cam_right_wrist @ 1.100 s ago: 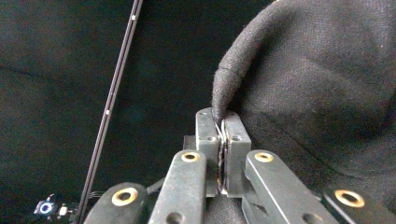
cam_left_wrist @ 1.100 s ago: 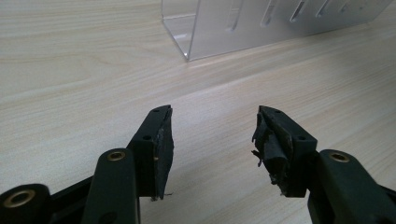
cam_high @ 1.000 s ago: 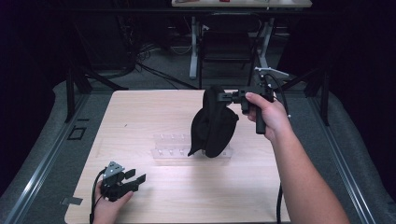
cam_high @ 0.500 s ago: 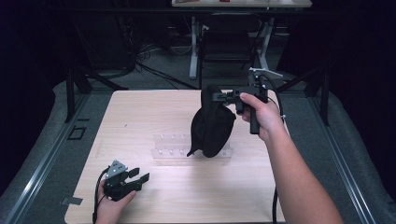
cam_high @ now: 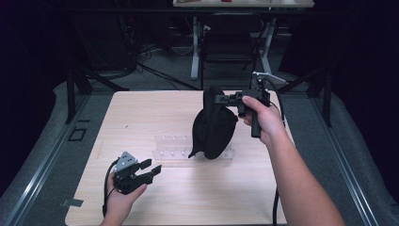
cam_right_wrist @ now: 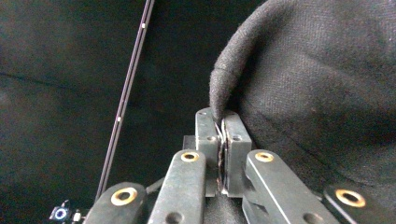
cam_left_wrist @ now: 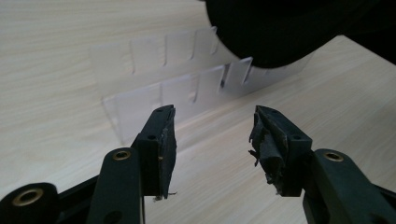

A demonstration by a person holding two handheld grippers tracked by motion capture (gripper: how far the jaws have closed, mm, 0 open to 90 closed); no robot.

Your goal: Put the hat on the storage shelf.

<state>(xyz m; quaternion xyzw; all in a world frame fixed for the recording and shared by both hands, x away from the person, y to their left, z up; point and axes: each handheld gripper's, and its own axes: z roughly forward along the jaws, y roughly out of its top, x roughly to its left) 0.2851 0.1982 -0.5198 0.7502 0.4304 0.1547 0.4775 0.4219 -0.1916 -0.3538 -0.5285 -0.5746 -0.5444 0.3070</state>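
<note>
A black fabric cap (cam_high: pixel 214 125) hangs from my right gripper (cam_high: pixel 221 99), which is shut on its edge above the table's middle right. In the right gripper view the jaws (cam_right_wrist: pixel 219 121) pinch a fold of the cap (cam_right_wrist: pixel 317 93). The cap's lower end hangs over the right part of a clear plastic slotted rack (cam_high: pixel 174 146) lying on the wooden table (cam_high: pixel 141 113). My left gripper (cam_high: pixel 151 167) is held near the front left, pointing at the rack. Its jaws (cam_left_wrist: pixel 212 135) are open and have just been closing a little, with nothing between them. Ahead of them lie the rack (cam_left_wrist: pixel 187 88) and the cap (cam_left_wrist: pixel 275 28).
Dark floor surrounds the table, with metal rails along both sides. A chair (cam_high: pixel 230 42) and desk legs stand behind the far edge. A cable trails from each gripper toward the front edge.
My left gripper has lifted and shifted a little toward the rack. The right gripper and the cap have hardly moved.
</note>
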